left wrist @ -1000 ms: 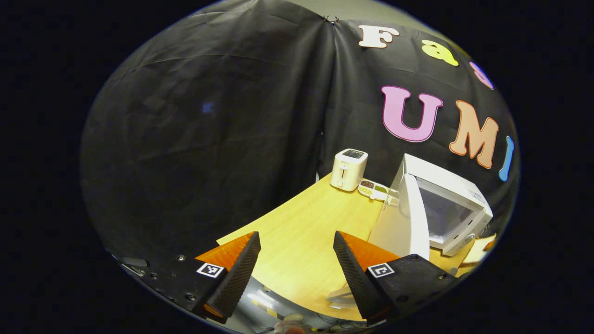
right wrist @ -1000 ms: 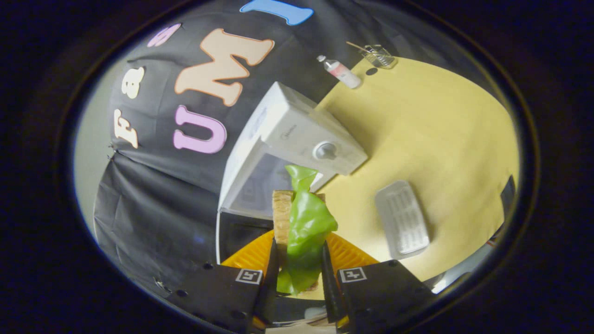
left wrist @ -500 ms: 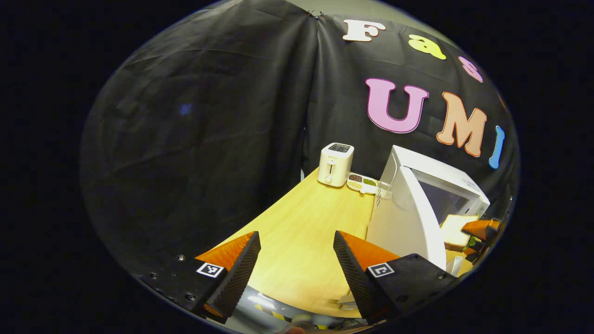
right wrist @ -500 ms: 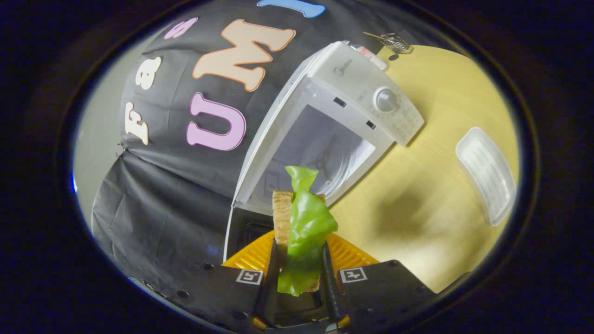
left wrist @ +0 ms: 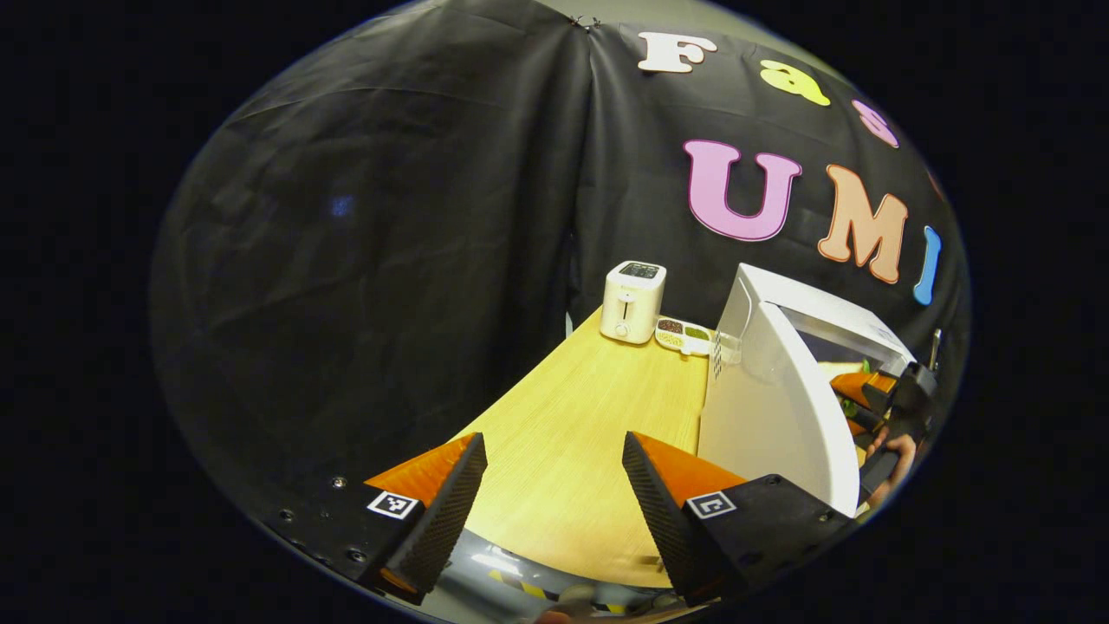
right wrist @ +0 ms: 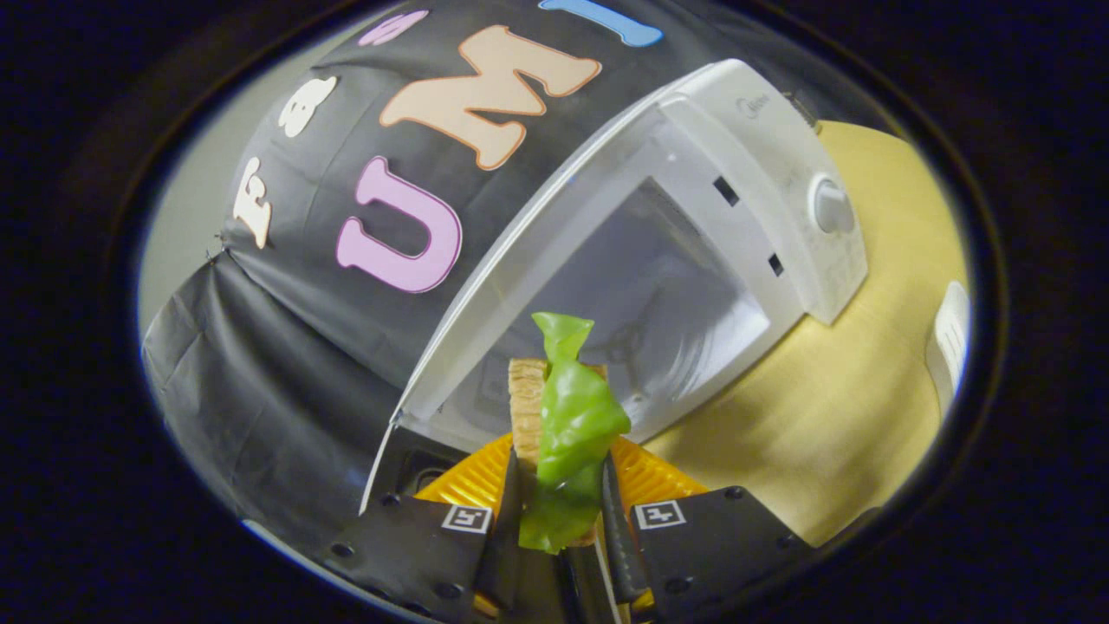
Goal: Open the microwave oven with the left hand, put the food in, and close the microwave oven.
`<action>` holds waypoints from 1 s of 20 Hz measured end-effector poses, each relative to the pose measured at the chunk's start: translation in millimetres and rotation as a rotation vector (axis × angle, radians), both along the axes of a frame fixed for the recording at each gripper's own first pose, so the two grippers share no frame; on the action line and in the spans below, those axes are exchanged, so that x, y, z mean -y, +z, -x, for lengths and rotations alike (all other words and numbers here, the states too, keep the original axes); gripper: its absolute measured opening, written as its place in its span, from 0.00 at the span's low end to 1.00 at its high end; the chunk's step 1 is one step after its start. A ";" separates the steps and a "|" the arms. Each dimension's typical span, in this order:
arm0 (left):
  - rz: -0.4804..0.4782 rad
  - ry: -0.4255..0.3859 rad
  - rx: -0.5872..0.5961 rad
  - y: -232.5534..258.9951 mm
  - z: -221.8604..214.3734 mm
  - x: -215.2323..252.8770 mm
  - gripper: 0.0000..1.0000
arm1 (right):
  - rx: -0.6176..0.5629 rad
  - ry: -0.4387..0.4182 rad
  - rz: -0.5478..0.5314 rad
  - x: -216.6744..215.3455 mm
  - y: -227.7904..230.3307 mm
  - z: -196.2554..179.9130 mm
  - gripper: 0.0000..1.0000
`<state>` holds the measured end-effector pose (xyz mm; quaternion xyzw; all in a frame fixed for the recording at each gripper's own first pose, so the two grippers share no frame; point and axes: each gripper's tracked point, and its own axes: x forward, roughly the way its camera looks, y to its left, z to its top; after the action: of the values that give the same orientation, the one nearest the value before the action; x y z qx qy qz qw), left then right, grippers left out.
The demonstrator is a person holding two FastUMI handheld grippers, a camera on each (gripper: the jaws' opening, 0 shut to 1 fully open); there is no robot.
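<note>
Sandwich (right wrist: 554,433): bread slice with lettuce leaf, clamped upright between the right tongs (right wrist: 559,511), held just before the open microwave oven (right wrist: 693,260) cavity. Door (left wrist: 780,416) swung wide; left tongs (left wrist: 550,494) spread, nothing held, above the surface (left wrist: 589,407). Risks noted: the loose lettuce may be snagged on the cavity frame, apparently close by, and pulled free; the door may be knocked.

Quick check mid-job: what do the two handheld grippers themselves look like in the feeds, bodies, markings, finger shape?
Both look alike. The left gripper has a black body with visible screws, a small square black-and-white tag at the base of each finger, and two wedge-shaped fingers with ribbed inner faces. The right gripper has the same black body, square tags and ribbed fingers. No sleeve or cable is clear enough to describe.
</note>
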<state>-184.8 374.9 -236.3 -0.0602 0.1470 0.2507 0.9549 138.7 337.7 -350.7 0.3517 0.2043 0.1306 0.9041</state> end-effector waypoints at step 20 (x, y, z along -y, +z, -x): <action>0.069 -0.014 -0.109 -29.2 -19.7 9.5 0.97 | 0.161 -0.137 0.432 10.1 -27.1 -113.6 0.55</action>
<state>-165.1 365.4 -265.4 -0.0785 0.2078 0.2418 0.9446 252.3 327.6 -377.8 0.1516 0.1304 0.0500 0.9785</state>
